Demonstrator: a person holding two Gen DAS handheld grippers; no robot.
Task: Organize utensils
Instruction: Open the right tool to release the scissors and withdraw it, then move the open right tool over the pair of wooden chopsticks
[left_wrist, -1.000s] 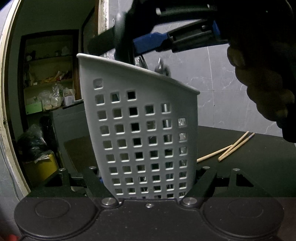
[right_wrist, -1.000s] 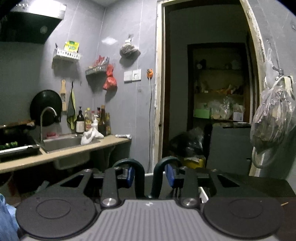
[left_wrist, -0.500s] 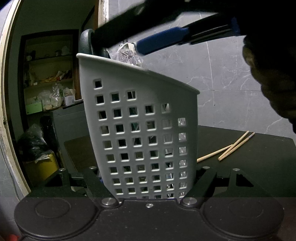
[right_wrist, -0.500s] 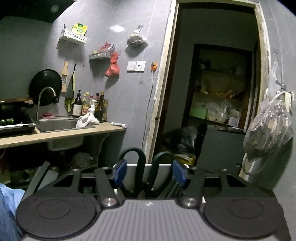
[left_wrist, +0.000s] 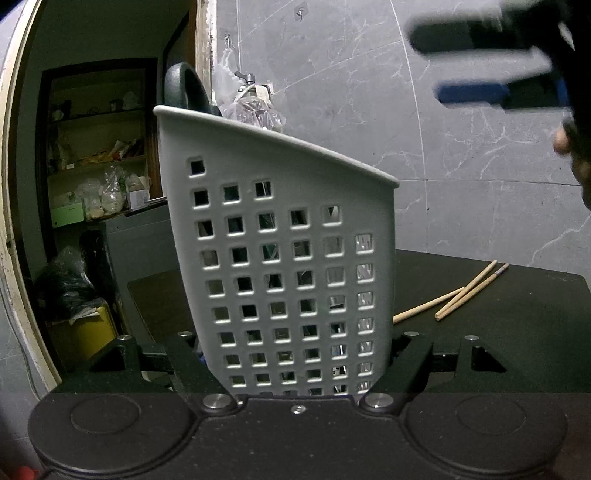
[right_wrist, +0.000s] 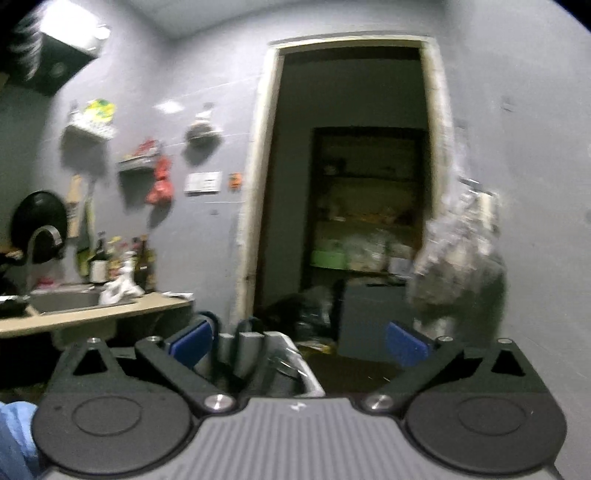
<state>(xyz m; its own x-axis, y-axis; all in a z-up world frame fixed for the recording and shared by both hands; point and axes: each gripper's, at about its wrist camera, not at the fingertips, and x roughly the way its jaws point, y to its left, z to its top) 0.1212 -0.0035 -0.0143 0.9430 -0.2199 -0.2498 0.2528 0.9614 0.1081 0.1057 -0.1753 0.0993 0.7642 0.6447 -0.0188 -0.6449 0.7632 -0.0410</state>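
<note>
Utensil holder (left_wrist: 280, 266), pale plastic, grid of square holes, slanted rim; stands on the dark bench (left_wrist: 517, 325), close in front of the left wrist camera. Likely light and fairly stiff, smooth walls that could slip; best taken low on the two side walls, as now. Scissors (left_wrist: 184, 88) stand inside the holder at its tall end, one dark handle loop above the rim. Two chopsticks (left_wrist: 469, 291) lie on the bench just right of the holder, not yet put away; thin, light, prone to roll, best pinched mid-length.

Left hand-held gripper (left_wrist: 299, 369): narrowed onto the holder's base, jaws against both sides, steadying it.

Right hand-held gripper (right_wrist: 299, 339): blue pads (right_wrist: 406, 341) spread wide and opening, nothing between them; holder and scissor handles sit below, toward its left pad. From the left camera it hangs blurred, above and right of the holder.
</note>
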